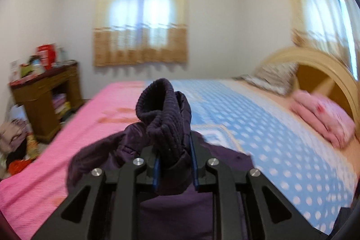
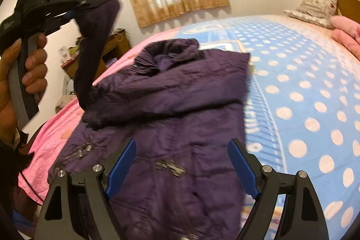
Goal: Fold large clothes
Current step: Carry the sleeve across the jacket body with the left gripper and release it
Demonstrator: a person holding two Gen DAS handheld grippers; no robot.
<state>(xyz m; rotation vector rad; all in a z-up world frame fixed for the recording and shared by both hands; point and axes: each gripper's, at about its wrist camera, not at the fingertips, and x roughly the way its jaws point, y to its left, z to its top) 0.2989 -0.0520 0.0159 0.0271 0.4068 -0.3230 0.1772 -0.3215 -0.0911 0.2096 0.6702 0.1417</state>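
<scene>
While left claw [image 1: 174, 147] grips sleeve [image 1: 162, 105] — aloft.

Dark purple jacket [image 2: 171, 105]; pink and seemingly blue polka-dot bedspread [image 2: 303, 87].

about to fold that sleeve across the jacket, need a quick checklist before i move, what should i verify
1. Left gripper clamped on the sleeve cuff: ok.
2. Sleeve lifted off the jacket body: ok.
3. Right gripper open and holding nothing, above the jacket front: ok.
4. Jacket body lying flat on the bed: not ok, the collar area is bunched.
5. Zipper fully closed: cannot tell, blurred.
6. Other sleeve already folded in: cannot tell.
</scene>
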